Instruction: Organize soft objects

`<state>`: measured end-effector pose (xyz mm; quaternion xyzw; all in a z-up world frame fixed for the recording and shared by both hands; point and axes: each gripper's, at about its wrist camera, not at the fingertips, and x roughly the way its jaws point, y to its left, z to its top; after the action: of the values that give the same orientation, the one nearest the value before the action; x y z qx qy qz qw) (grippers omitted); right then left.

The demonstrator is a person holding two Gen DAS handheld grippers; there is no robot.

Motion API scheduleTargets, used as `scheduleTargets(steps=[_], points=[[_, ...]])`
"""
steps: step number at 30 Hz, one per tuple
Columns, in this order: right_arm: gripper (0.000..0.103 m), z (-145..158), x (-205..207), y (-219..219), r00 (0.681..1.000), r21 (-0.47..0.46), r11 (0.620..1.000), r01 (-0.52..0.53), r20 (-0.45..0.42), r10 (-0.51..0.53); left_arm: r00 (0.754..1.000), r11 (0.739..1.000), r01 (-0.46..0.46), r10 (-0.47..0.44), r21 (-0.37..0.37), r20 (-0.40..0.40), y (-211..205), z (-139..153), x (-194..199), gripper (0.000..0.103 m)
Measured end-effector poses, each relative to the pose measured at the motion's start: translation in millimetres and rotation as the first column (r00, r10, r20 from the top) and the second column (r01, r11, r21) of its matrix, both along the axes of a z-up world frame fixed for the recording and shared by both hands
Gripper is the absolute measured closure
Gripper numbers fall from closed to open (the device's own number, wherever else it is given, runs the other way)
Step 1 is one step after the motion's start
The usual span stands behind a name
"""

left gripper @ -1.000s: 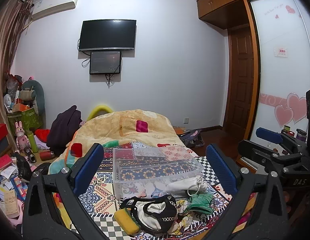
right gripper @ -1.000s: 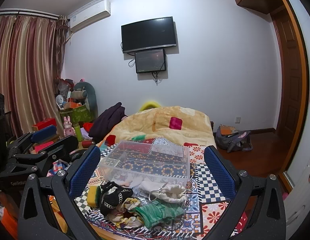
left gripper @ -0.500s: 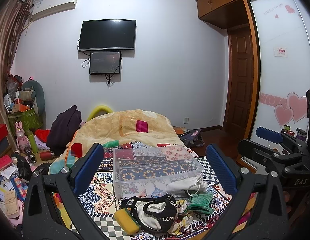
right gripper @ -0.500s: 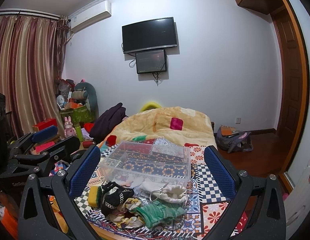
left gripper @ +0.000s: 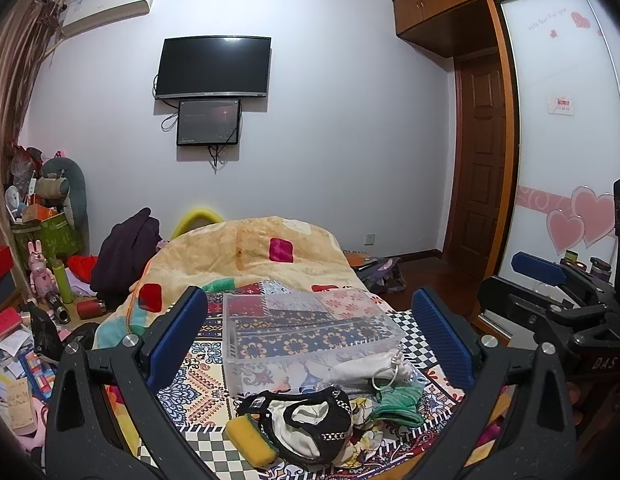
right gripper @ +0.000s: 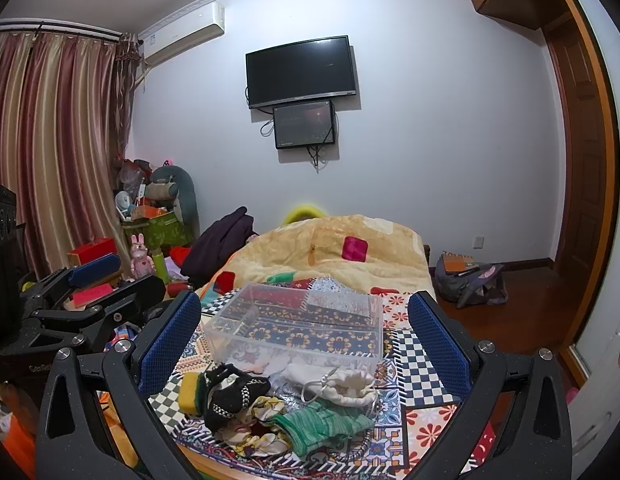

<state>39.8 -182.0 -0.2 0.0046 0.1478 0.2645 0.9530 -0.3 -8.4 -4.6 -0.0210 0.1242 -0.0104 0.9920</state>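
On the bed point(left gripper: 278, 248), the patterned cloth point(right gripper: 422, 364) carries a clear plastic box point(left gripper: 310, 332) and, just in front of it, a pile of soft things: white pouch point(right gripper: 346, 386), black-and-white garment point(left gripper: 310, 424), green knit piece point(right gripper: 326, 420), yellow sponge point(left gripper: 250, 442). The left gripper point(left gripper: 310, 344) and right gripper point(right gripper: 306, 344) both hover above the pile, level, fingers wide apart, holding nothing. Only the right wrist view shows the striped curtains point(right gripper: 50, 160); only the left shows the wardrobe door with pink hearts point(left gripper: 570, 200).

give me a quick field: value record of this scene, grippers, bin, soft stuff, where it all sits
left gripper: open, empty
right gripper: open, empty
clear plastic bin: on patterned cloth, empty
pile in front of bin: yellow sponge, black-and-white garment, white drawstring pouch, green knit cloth
task state: nothing in the bin yet
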Motion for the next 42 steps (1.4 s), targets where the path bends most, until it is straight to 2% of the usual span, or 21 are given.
scheduleTargets(steps=[11, 13, 20, 24, 33, 38, 42], points=[[0.001, -6, 18, -10, 0.997, 0.016, 1.0, -0.003, -0.075, 0.004, 0.998, 0.999, -0.033, 0.033, 0.013, -0.059, 11, -10, 12, 0.001], [0.009, -10, 22, -10, 0.995, 0.015, 1.0, -0.008, -0.096, 0.009, 0.996, 0.999, -0.035, 0.036, 0.014, -0.084, 15, -14, 16, 0.015], [0.029, -39, 42, -4, 0.979, -0.031, 0.999, -0.04, -0.203, 0.033, 0.979, 0.999, 0.008, -0.018, -0.054, -0.202, 27, -38, 37, 0.03], [0.036, -55, 56, -4, 0.962, -0.05, 0.998, -0.049, -0.27, 0.034, 0.958, 0.996, 0.054, -0.073, -0.078, -0.278, 22, -61, 53, 0.032], [0.036, -92, 78, 1, 0.928, -0.119, 0.991, -0.055, -0.373, 0.006, 0.896, 0.986, 0.126, -0.16, -0.109, -0.415, 2, -105, 76, 0.035], [0.039, -107, 87, 5, 0.909, -0.145, 0.988, -0.058, -0.417, -0.008, 0.857, 0.982, 0.15, -0.186, -0.114, -0.48, 0, -133, 89, 0.047], [0.047, -115, 94, 10, 0.893, -0.134, 0.987, -0.085, -0.449, 0.016, 0.837, 0.975, 0.158, -0.218, -0.159, -0.502, 6, -147, 95, 0.063]])
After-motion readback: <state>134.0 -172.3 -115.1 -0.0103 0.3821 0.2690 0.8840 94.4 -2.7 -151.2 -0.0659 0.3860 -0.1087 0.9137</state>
